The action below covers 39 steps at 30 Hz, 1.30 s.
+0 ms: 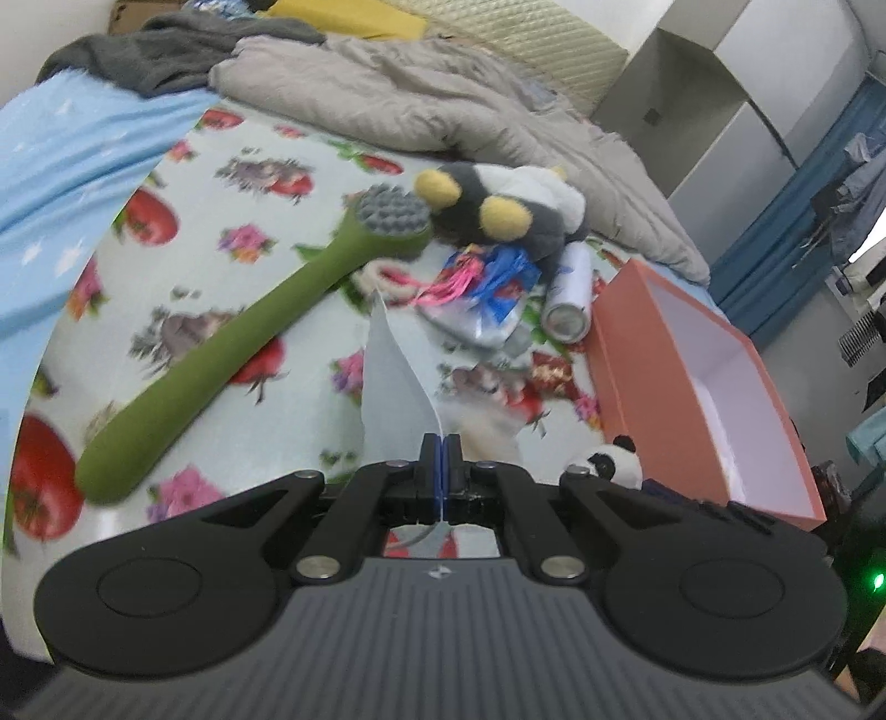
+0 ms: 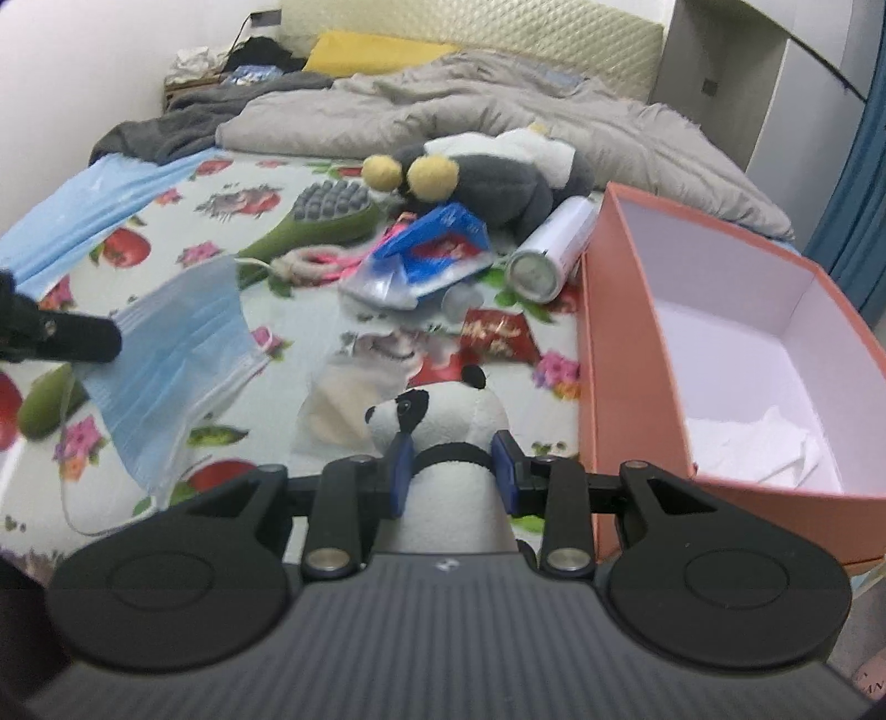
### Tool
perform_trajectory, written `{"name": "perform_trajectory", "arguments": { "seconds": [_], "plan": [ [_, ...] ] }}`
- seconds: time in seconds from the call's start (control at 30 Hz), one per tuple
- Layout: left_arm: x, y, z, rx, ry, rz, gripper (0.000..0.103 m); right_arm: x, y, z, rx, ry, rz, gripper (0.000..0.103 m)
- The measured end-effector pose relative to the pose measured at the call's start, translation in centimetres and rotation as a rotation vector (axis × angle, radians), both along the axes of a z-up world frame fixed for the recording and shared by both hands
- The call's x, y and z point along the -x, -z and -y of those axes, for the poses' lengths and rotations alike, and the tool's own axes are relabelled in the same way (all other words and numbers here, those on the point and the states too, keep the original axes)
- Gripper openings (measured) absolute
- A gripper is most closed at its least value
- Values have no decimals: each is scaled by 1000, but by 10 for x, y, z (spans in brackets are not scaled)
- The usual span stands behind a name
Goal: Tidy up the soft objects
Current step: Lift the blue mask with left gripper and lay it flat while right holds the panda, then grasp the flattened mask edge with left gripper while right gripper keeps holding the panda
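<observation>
A blue face mask (image 2: 183, 354) is pinched at one edge by the left gripper (image 1: 441, 446), whose jaws are fully closed on the thin fabric, so that the mask hangs clear of the bed and its ear loop dangles below. A panda plush (image 2: 443, 421) is clamped around its body by the right gripper (image 2: 454, 465), the jaws being held partly apart by the toy's width; its head projects forward between the blue pads (image 2: 401, 462). Both soft items are carried lifted, presumably so that they can be dropped into the pink box (image 2: 620, 343), which stands open just beside the panda at the right and already contains something white and crumpled. The box appears to be the collecting place for soft things.

A larger grey plush (image 2: 498, 177) with yellow feet is left on the bed, near a green massage brush (image 1: 232, 354), a spray can (image 2: 548, 249), a blue packet (image 2: 426, 255) and a red packet (image 2: 498, 332). The surface is a bedsheet (image 1: 221, 183) printed with fruit and flowers; a rumpled grey quilt (image 2: 443, 105) and a padded headboard (image 2: 470, 27) are seen behind, with pale walls and a blue curtain at the right.
</observation>
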<state>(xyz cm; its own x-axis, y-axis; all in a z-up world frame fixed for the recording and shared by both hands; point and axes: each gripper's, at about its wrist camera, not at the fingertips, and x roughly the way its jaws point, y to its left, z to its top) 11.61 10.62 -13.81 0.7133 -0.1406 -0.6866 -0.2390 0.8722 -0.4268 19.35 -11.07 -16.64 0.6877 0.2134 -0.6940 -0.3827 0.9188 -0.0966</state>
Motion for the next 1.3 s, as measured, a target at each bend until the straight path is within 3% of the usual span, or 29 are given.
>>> {"name": "perform_trajectory", "arguments": {
  "seconds": [0.13, 0.37, 0.4, 0.47, 0.5, 0.53, 0.7, 0.83, 1.03, 1.13, 1.3],
  "plan": [
    [11, 21, -2, 22, -1, -46, 1, 3, 8, 1, -22, -10, -41, 35],
    [11, 53, -12, -20, -41, -139, 2, 1, 22, 2, -60, -33, -101, 39],
    [10, 55, -14, -20, -46, -146, 8, 0, 22, 2, -65, -36, -103, 43],
    [7, 59, -19, -34, -64, -172, 32, -2, 22, 4, -98, -42, -119, 53],
    [7, 59, -20, -51, -74, -179, 49, -3, 22, 5, -111, -36, -127, 56],
    [7, 58, -20, -70, -81, -175, 53, -4, 22, 5, -113, -30, -133, 56],
    [-3, 59, -18, -96, -57, -176, 55, -5, 18, 12, -141, -19, -148, 56],
    [-17, 64, -5, -129, 1, -173, 69, -8, 14, 20, -167, -16, -178, 56],
    [-39, 82, 12, -196, 71, -202, 71, -13, 20, 28, -187, 4, -290, 56],
    [-48, 91, 19, -214, 116, -220, 85, -14, 25, 26, -210, -14, -341, 56],
    [-56, 95, 33, -343, 135, -240, 85, -12, 35, 23, -210, -21, -373, 54]
  ]
}}
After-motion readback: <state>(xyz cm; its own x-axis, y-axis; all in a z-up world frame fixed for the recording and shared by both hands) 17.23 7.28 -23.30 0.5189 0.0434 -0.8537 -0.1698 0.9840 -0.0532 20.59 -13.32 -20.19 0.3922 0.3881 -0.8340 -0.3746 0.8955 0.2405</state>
